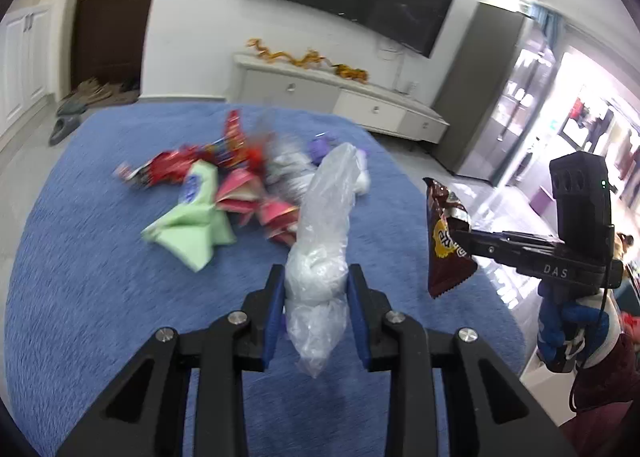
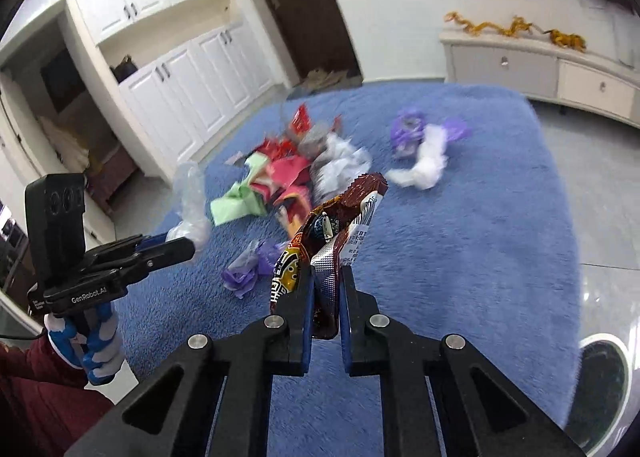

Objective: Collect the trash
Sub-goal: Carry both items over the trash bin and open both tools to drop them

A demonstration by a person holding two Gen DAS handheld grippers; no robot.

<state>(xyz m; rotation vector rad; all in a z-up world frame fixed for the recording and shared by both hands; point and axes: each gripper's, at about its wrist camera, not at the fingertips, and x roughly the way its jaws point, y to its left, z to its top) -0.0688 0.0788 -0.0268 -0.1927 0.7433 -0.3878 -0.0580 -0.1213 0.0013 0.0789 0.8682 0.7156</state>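
The left gripper (image 1: 316, 281) has its jaws clamped on a crumpled clear plastic bag (image 1: 320, 257), which stands up between the blue pads above the blue rug (image 1: 100, 277). The right gripper (image 2: 325, 289) has its jaws pressed together on a brown snack wrapper (image 2: 340, 217), held off the rug to the right of the bag. Beyond both grippers, the remaining trash pile (image 1: 224, 193) of red, pink and green wrappers lies on the rug, with 2 purple scraps (image 2: 248, 269) (image 2: 408, 129) and a white wad (image 2: 424, 169) near it.
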